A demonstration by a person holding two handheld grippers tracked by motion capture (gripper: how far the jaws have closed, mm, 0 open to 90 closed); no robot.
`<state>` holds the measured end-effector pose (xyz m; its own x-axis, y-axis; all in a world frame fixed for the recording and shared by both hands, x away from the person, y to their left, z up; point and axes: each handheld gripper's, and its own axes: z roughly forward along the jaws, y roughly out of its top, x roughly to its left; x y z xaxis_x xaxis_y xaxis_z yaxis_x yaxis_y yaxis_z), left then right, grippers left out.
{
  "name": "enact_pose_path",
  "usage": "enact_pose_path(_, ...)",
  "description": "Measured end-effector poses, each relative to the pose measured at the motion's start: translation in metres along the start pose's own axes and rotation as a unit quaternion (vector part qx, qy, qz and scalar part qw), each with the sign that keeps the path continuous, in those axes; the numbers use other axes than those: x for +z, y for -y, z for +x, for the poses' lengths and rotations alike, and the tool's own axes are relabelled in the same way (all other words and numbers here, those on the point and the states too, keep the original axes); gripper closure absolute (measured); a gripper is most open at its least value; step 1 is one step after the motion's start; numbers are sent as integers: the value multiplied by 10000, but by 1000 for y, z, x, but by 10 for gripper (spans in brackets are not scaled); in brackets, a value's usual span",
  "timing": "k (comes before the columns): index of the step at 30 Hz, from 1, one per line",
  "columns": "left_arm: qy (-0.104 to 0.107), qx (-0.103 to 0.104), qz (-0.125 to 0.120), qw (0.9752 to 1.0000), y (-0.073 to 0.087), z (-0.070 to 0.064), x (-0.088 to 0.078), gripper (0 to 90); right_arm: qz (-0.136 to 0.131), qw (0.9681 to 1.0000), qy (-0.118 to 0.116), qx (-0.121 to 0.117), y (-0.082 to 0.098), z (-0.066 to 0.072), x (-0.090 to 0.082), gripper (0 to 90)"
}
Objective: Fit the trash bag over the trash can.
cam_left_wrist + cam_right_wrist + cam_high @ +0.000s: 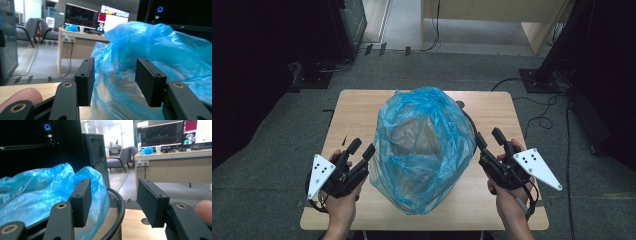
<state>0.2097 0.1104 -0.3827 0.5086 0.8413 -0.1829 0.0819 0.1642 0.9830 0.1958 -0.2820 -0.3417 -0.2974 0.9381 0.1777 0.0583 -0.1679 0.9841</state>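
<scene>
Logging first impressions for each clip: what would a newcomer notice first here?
A puffed-up blue plastic bag dominates the middle of the wooden table, draped over a black mesh bin. A hand-held tool flanks it on each side, left tool and right tool, both open and gripping nothing.

Left gripper (362, 149): black body, two flat black jaws on hinged black link arms. Brass-coloured pivot bushings at the link joints; small dark screw heads in the rectangular pads (85, 81), whose faces are finely ribbed. A white three-cornered plate with a cluster of small dark holes sits on top, at the near left. A black cable loops below the body.

Right gripper (487, 140): same build, black jaws and links, brass-coloured bushings, screw heads in the block-like pads (151, 202). Its plate is white to pale grey, also drilled with dark dots. A black cable trails along the wrist.

Forearms are bare, no sleeves.
</scene>
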Motion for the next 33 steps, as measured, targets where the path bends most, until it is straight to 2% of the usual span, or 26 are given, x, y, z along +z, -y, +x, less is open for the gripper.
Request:
enact_pose_path(4,212,-172,45,9996,1,-6,-4,502,82,9998,-162,115,-2,-5,10,369)
enact_pose_path(10,179,158,-55,9997,1,-22,-13,485,233,9991,-293,215,-8,-3,20,336)
enact_pose_path(13,152,133,0,9998,3,-23,-14,477,413,9979,-393,314,-11,-1,26,338)
enact_pose_path(14,146,122,25,9998,5,-23,-14,475,609,9965,-418,383,-11,0,29,421)
enact_pose_path(15,150,137,55,9998,6,-23,-15,475,609,9965,-418,383,-11,0,29,421)
enact_pose_path(18,180,151,137,9996,10,-24,-15,474,901,9941,-468,390,-5,0,31,598)
enact_pose_path(21,168,106,164,9997,11,-23,-14,474,994,9933,-507,300,0,1,29,801)
enact_pose_path(23,157,94,154,9997,11,-22,-14,474,1054,9930,-479,243,2,2,28,900)
enact_pose_path(27,141,103,143,9997,11,-21,-13,474,963,9941,-443,211,2,1,26,900)
enact_pose_path(33,94,106,127,9998,11,-21,-12,475,588,9981,-186,58,-4,-2,20,900)
